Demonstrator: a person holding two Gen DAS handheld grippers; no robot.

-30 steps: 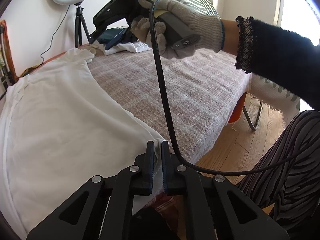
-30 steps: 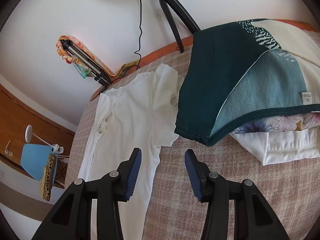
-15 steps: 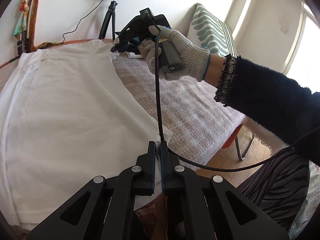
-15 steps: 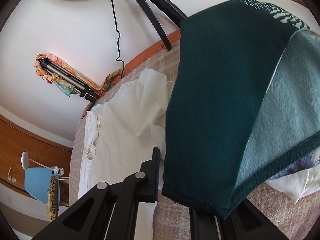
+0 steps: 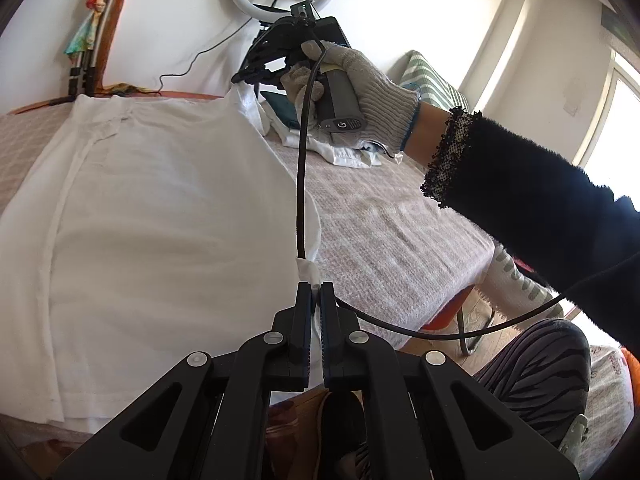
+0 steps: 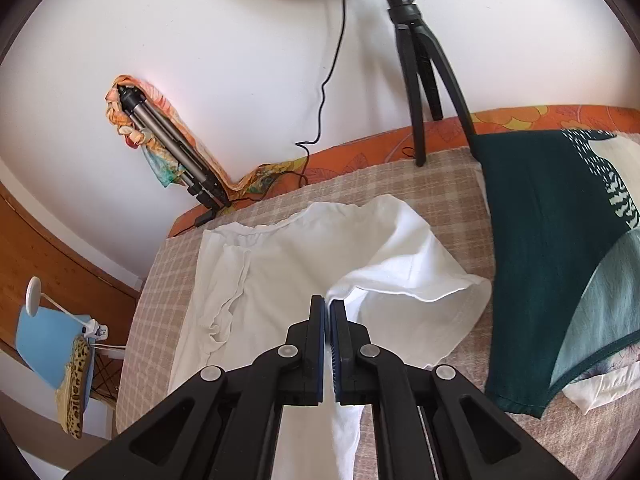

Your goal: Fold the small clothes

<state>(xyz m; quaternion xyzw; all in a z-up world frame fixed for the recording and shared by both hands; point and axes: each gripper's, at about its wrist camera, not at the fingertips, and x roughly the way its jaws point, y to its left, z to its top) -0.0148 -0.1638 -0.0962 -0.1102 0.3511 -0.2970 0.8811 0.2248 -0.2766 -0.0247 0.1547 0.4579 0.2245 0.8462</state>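
Observation:
A white T-shirt (image 5: 160,216) lies spread on the checked bed cover (image 5: 384,232), its neck toward the wall. My left gripper (image 5: 315,286) is shut on the shirt's near hem corner, and a twist of white cloth pokes out above the fingertips. In the right wrist view my right gripper (image 6: 329,302) is shut on the white T-shirt (image 6: 280,280) at the side seam under the sleeve (image 6: 420,276), which lifts and drapes to the right. The left wrist view shows the right gripper (image 5: 256,70) at the far sleeve, held by a gloved hand (image 5: 360,80).
A dark green garment (image 6: 544,248) lies on a pile of folded clothes at the right of the bed. A ring light on a tripod (image 6: 424,72) stands at the wall, a folded tripod (image 6: 172,140) leans beside it. A black cable (image 5: 300,168) hangs across the shirt. A person's striped leg (image 5: 536,368) is at the bed's edge.
The right gripper went from open to shut on the shirt by its sleeve and lifted it. The left gripper swung along the hem, still pinching the corner; the shirt's edge is raised.

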